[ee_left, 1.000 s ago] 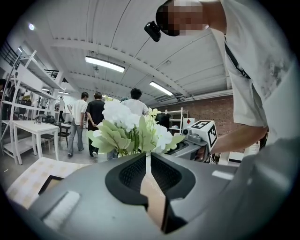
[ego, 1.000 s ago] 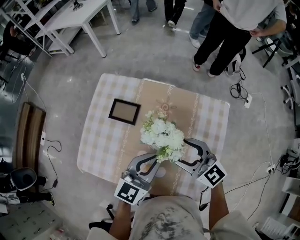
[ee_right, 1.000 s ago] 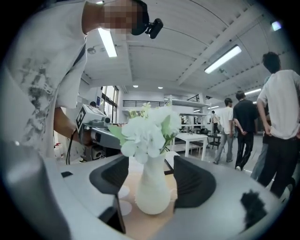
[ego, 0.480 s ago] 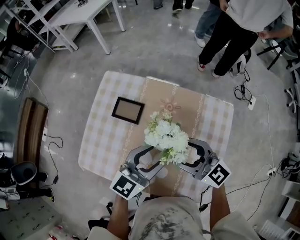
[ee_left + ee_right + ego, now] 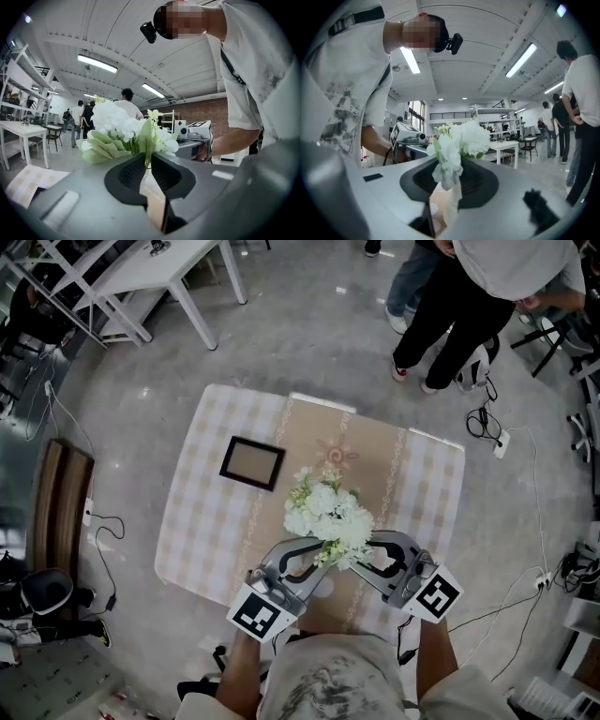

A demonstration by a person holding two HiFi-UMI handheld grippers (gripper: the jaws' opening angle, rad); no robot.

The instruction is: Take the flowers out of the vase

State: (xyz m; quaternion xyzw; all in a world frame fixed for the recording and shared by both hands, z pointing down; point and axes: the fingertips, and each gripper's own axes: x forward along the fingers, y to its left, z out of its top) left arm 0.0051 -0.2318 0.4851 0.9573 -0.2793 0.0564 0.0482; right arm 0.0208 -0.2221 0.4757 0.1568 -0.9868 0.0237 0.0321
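From the head view, the flowers stand as a white and green bunch over the beige runner of the checked table, near its front edge, with a dark picture frame lying apart to their left. The left gripper and the right gripper reach in from either side, just under the blooms.

In the left gripper view, the jaws have just been closing and now stand almost together. A thin green stem of the flowers is pinched between their tips, and only the patterned runner shows through the slit below it.

In the right gripper view, the jaws have also just been closing and stand part-way in. The white neck of the vase rises between them, with blooms drooping over it. The neck lies against one jaw, while a strip of table shows between it and the other. The blooms cover the tips themselves.
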